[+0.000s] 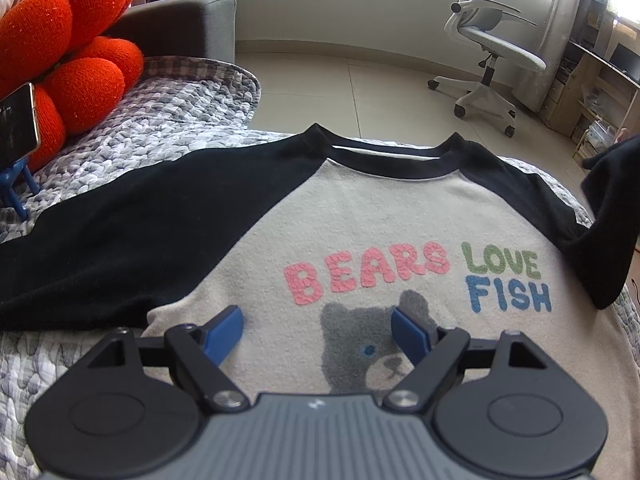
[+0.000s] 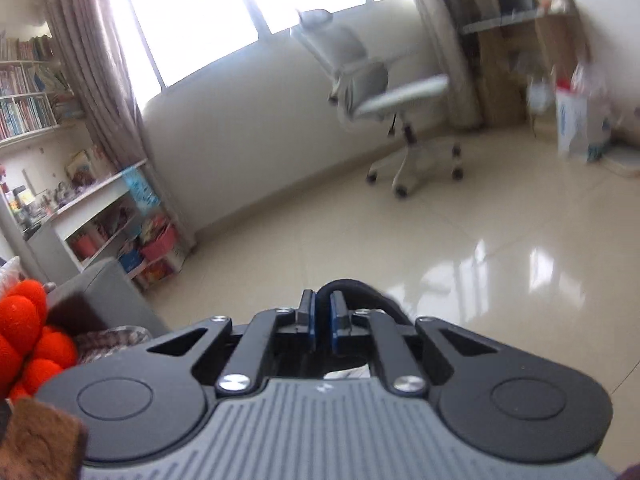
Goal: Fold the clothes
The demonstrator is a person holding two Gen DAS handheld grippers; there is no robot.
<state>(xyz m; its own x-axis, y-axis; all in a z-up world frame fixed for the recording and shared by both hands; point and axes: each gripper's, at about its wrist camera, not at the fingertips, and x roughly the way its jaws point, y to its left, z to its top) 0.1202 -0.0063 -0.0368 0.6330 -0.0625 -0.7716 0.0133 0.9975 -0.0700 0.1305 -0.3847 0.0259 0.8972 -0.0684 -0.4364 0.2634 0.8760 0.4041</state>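
Note:
A beige sweatshirt with a black collar, black sleeves, a grey bear and the words "BEARS LOVE FISH" lies face up on a grey quilt. Its left sleeve lies flat, stretching out to the left. The other sleeve is raised off the quilt at the right edge. My left gripper hovers open over the bear print, blue pads wide apart, holding nothing. In the right wrist view my right gripper is shut on a fold of black sleeve fabric and points out over the room floor.
An orange petal-shaped cushion and a phone on a blue stand sit at the left of the quilt, by a grey sofa arm. A white office chair stands on the tiled floor. Low shelves line the left wall.

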